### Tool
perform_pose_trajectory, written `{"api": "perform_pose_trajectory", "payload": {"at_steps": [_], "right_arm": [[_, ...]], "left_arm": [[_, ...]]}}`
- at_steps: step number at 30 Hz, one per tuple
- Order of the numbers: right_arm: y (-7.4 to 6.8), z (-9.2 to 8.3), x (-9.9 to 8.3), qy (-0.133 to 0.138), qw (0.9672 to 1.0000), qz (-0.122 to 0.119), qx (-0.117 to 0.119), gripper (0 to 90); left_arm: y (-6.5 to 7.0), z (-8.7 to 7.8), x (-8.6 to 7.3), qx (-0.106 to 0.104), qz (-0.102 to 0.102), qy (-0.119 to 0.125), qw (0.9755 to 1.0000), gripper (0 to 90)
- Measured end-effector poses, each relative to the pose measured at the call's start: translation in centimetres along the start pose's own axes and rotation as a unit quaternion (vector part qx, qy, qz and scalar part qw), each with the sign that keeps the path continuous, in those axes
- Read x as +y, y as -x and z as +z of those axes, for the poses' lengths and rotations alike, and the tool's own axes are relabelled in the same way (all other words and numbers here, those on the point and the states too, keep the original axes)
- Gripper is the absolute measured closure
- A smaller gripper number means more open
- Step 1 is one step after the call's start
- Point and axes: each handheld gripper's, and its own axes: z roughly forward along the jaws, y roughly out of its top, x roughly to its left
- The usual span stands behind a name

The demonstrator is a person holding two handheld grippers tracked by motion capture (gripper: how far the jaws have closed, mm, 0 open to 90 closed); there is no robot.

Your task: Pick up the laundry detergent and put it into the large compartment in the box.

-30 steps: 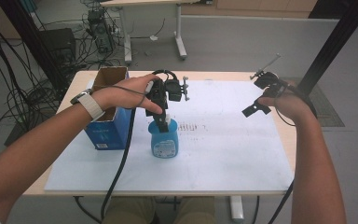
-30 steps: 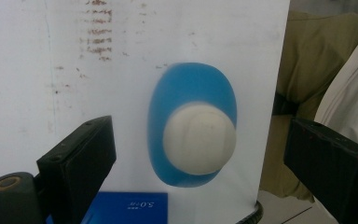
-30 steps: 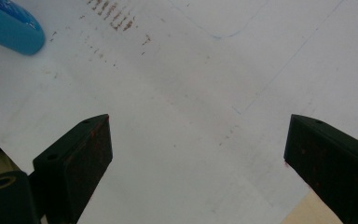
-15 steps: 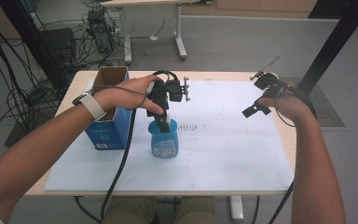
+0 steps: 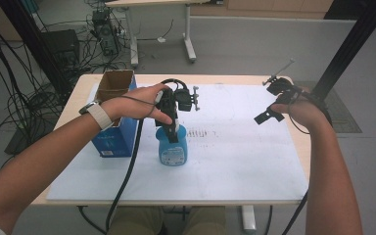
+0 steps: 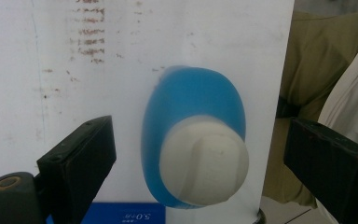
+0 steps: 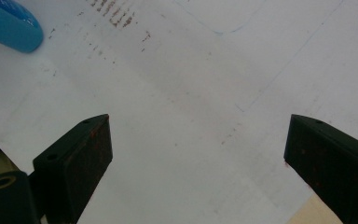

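A blue bottle (image 5: 172, 149) with a white cap (image 6: 204, 166) stands upright on the white sheet (image 5: 235, 156) near the table's middle. My left gripper (image 5: 171, 128) hangs straight above it, pointing down. In the left gripper view the open jaws stand wide on either side of the cap, apart from it, and the gripper (image 6: 200, 163) holds nothing. My right gripper (image 5: 269, 105) is raised at the table's right side. Its jaws are open over bare sheet, and the right gripper (image 7: 198, 158) has the blue bottle (image 7: 10, 25) at its far top left.
An open blue cardboard box (image 5: 112, 115) stands left of the bottle, near the table's left edge. Faint brown marks (image 5: 203, 133) stain the sheet beside the bottle. Cables and another table lie on the floor behind. A black post (image 5: 345, 54) rises at the right.
Nothing has visibly changed; both hands stay nearly still.
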Motion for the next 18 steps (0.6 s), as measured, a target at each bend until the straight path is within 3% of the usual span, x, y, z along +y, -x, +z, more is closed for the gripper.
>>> {"api": "perform_pose_trajectory", "payload": {"at_steps": [18], "right_arm": [[0.1, 0.4, -0.1, 0.000, 1.0000, 0.001, 0.004, 7.5]], "left_arm": [[0.3, 1.5, 0.2, 0.008, 0.004, -0.005, 0.9999, 10.5]]}}
